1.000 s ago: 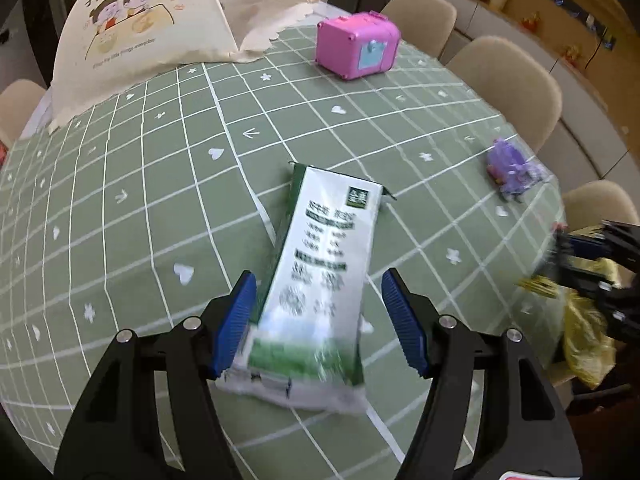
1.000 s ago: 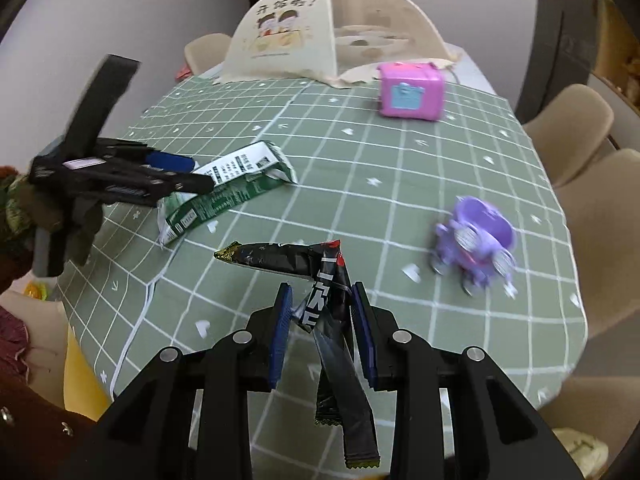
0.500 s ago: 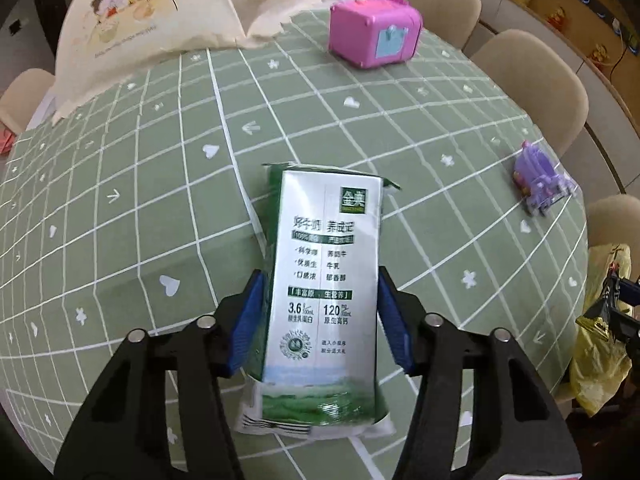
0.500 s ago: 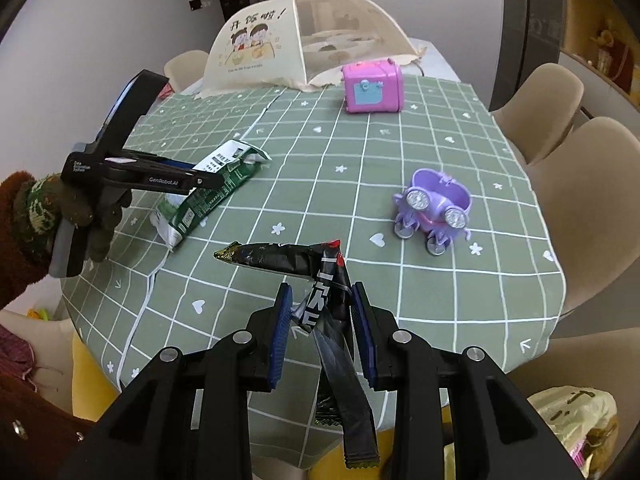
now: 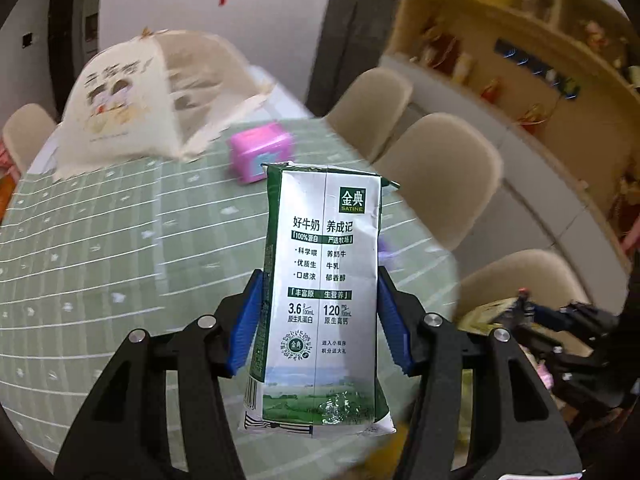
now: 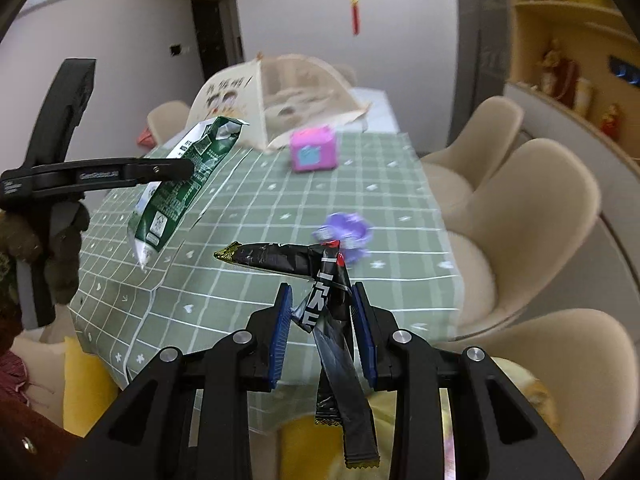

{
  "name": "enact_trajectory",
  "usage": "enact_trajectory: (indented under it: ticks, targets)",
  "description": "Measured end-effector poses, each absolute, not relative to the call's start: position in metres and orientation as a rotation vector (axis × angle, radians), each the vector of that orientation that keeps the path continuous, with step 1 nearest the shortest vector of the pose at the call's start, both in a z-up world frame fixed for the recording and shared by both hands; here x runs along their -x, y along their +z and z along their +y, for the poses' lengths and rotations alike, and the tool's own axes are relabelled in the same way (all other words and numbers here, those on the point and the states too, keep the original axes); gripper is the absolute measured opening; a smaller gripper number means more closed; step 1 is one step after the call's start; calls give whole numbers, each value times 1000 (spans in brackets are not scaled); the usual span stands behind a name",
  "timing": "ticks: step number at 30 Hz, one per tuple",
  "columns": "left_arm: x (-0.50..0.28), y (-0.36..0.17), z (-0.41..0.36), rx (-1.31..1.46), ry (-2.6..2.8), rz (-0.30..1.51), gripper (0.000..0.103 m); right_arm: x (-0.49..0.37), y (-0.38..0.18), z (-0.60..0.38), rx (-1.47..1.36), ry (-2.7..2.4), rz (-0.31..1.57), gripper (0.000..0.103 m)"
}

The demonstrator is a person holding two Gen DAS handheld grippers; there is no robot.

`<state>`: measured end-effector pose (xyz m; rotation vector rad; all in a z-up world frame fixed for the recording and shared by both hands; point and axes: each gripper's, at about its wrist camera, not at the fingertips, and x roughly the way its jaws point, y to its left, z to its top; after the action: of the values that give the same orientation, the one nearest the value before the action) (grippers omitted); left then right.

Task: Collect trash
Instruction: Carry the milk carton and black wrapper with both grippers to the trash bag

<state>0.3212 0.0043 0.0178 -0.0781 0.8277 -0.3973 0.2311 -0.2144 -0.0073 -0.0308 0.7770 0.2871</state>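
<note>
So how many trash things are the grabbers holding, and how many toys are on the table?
Trash: 2 (milk carton, black wrapper)
Toys: 2 (pink cube, purple toy)
Total: 4

Left claw (image 5: 318,322) clamped on milk carton (image 5: 320,280), right claw (image 6: 322,330) pinching black wrapper (image 6: 320,292), both raised

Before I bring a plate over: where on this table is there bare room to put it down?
The widest bare patch of green tablecloth lies at the near edge, left of the purple toy. Another runs between the purple toy and the pink box. The far end is crowded: the mesh food cover fills it, the pink box close beside.
</note>
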Motion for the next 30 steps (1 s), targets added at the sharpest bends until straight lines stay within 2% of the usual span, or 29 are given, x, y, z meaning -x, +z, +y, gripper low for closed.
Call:
enact_trajectory:
  ticks: [7, 11, 19, 26, 30]
  targets:
    - [-264, 47, -98, 106, -581, 773, 52, -173, 29, -287, 44, 157, 699, 29]
    - [-237, 44, -155, 99, -661, 779, 52, -141, 32, -331, 37, 71, 696, 29]
    - [-209, -5, -252, 80, -754, 890, 52, -88, 24, -412, -27, -83, 719, 29]
    - [-213, -47, -286, 88, -816, 998, 52, -71, 13, -436, -78, -136, 729, 29]
    - [-218, -53, -287, 90, -808, 1003, 58, -68, 6, -441, -91, -143, 738, 29]
